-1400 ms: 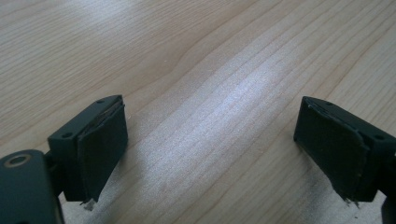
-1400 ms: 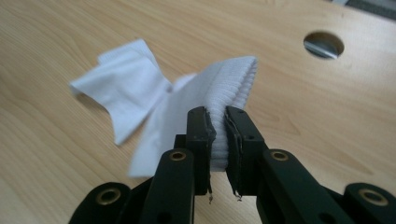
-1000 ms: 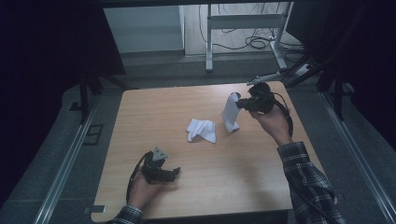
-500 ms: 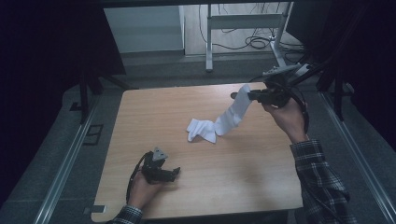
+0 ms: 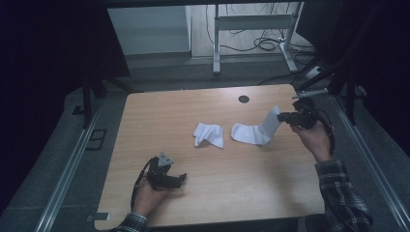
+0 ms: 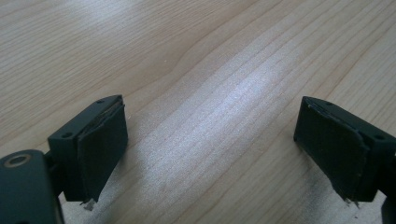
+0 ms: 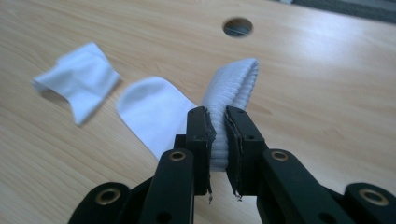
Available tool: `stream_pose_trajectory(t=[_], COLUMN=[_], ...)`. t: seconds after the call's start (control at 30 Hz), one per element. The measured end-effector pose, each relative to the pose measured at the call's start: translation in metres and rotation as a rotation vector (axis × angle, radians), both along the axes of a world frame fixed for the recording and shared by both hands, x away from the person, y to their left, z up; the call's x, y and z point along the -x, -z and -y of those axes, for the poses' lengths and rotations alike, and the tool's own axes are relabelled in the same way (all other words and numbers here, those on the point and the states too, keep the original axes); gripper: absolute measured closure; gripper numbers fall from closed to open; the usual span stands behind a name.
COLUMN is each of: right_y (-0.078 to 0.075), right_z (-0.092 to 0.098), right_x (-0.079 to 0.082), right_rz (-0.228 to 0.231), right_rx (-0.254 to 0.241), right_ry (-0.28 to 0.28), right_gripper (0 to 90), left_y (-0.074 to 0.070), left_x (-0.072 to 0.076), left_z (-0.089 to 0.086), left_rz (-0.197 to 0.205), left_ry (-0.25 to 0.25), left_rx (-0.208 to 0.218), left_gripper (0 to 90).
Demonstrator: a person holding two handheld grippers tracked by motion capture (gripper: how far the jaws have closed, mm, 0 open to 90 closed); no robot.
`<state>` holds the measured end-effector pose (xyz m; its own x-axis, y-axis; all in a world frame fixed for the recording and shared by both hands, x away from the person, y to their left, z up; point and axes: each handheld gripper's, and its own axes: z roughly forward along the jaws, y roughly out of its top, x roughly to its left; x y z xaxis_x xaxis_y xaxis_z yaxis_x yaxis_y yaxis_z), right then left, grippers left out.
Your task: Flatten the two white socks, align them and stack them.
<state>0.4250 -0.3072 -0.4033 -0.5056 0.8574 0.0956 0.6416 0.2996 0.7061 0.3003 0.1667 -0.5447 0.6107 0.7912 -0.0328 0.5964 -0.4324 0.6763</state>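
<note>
A: High view first: where is the white sock [image 5: 251,133]?

B: Near the right edge of the wooden table [image 5: 159,116]. Its toe end lies flat on the wood; its ribbed cuff is lifted, clamped in the right gripper [image 5: 284,116].

A: Right gripper view agrees?

B: Yes, both jaws of the right gripper [image 7: 218,128] press on the cuff of the sock [image 7: 154,114].

A: And the second sock [image 5: 209,134]?

B: Crumpled near the table's middle, just beside the held one, not touching.

A: The left gripper [image 5: 180,180]?

B: Close to the near edge, jaws spread wide over bare wood, gripping nothing.
</note>
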Motion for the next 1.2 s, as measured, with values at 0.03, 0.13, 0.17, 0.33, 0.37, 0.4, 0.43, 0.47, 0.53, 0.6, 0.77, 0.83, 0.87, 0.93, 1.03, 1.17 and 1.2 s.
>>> stream_pose_trajectory(t=[0.03,0.13,0.17,0.33,0.37,0.4,0.43,0.47,0.53,0.6,0.77,0.83,0.87,0.93,1.03,1.17,1.2], right_y=[0.005,0.018,0.023,0.047,0.051,0.056,0.061,0.065,0.072,0.082,0.105,0.110,0.109,0.105,0.105,0.109,0.109], right_z=[0.005,0.016,0.021,0.041,0.046,0.050,0.054,0.057,0.062,0.066,0.070,0.072,0.073,0.077,0.080,0.081,0.081], right_x=[0.001,0.005,0.006,0.013,0.014,0.016,0.018,0.019,0.022,0.026,0.029,0.030,0.030,0.031,0.033,0.034,0.035], right_rz=[-0.004,-0.022,-0.025,-0.053,-0.061,-0.067,-0.074,-0.077,-0.087,-0.098,-0.136,-0.129,-0.118,-0.084,-0.059,-0.058,-0.060], right_rx=[0.008,0.015,0.021,0.025,0.023,0.022,0.023,0.024,0.020,0.026,0.044,0.045,0.043,0.031,0.029,0.056,0.057], right_ry=[0.010,0.029,0.041,0.082,0.088,0.093,0.101,0.108,0.115,0.120,0.122,0.134,0.142,0.154,0.169,0.162,0.164], right_gripper=[78.8,78.7,78.7,78.1,78.0,77.9,77.8,77.6,77.2,76.5,67.5,61.2,57.8,52.9,48.6,48.3,48.6], left_y=[0.000,0.000,0.000,0.000,0.000,0.000,0.000,0.000,0.000,0.000,0.000,0.000,0.000,0.000,0.000,-0.004,-0.005], left_x=[0.000,0.000,0.000,0.000,-0.001,-0.001,-0.002,-0.002,-0.003,-0.004,-0.006,-0.007,-0.008,-0.008,-0.009,-0.014,-0.016], left_z=[0.000,0.000,0.000,0.001,0.001,0.001,0.002,0.002,0.003,0.003,0.004,0.004,0.005,0.005,0.006,0.010,0.012], left_rz=[0.000,0.001,0.001,0.002,0.004,0.004,0.005,0.004,0.003,0.002,0.001,0.003,0.003,0.003,0.003,-0.021,-0.022], left_ry=[0.000,-0.003,-0.003,-0.011,-0.014,-0.018,-0.021,-0.024,-0.029,-0.026,-0.029,-0.028,-0.030,-0.032,-0.030,-0.028,-0.026], left_rx=[0.000,0.004,0.004,0.004,0.003,0.001,0.001,0.002,0.002,-0.002,-0.001,-0.002,-0.002,-0.002,0.003,-0.005,0.003], left_gripper=[9.9,9.9,9.9,10.0,10.1,10.1,10.1,10.1,10.1,10.1,10.1,10.3,10.3,10.3,10.6,16.0,17.4])
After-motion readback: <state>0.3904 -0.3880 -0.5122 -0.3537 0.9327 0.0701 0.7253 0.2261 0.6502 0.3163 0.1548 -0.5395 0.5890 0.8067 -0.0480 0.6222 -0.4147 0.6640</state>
